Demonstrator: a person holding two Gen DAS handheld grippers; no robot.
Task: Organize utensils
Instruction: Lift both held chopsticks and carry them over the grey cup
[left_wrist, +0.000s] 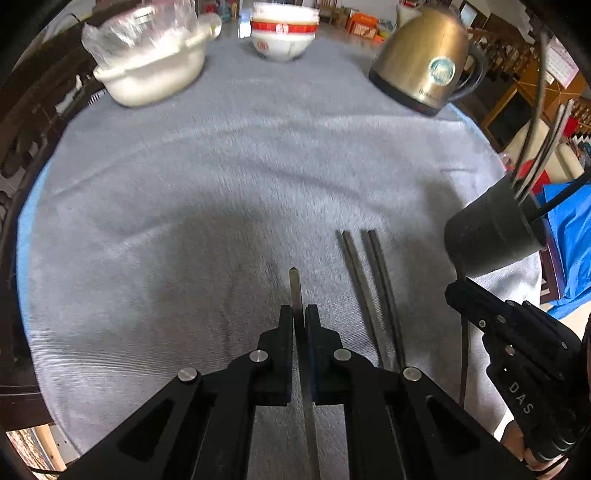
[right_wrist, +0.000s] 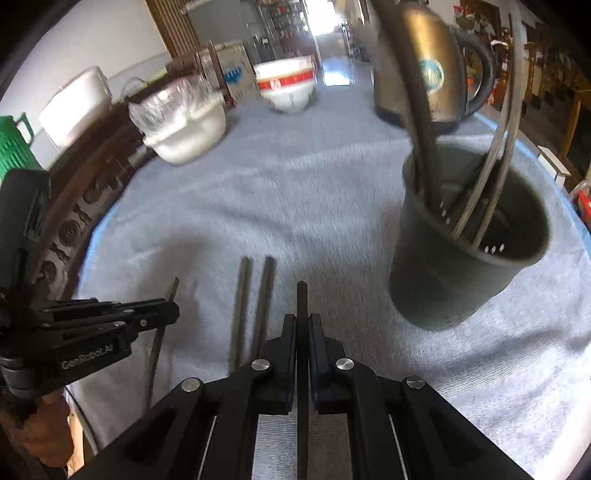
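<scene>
Only the right wrist view looks inside the dark holder (right_wrist: 469, 236). Each gripper, left (left_wrist: 299, 312) and right (right_wrist: 302, 320), clamps 1 chopstick pointing forward; 2 chopsticks (right_wrist: 251, 306) lie parallel between them.

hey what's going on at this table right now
A person is tidying chopsticks with two handheld grippers. The left gripper is shut on one thin metal chopstick, and the right gripper is shut on a dark chopstick. Two more dark chopsticks lie on the grey cloth between them. The dark round utensil holder, standing to the right, already has several utensils inside.
</scene>
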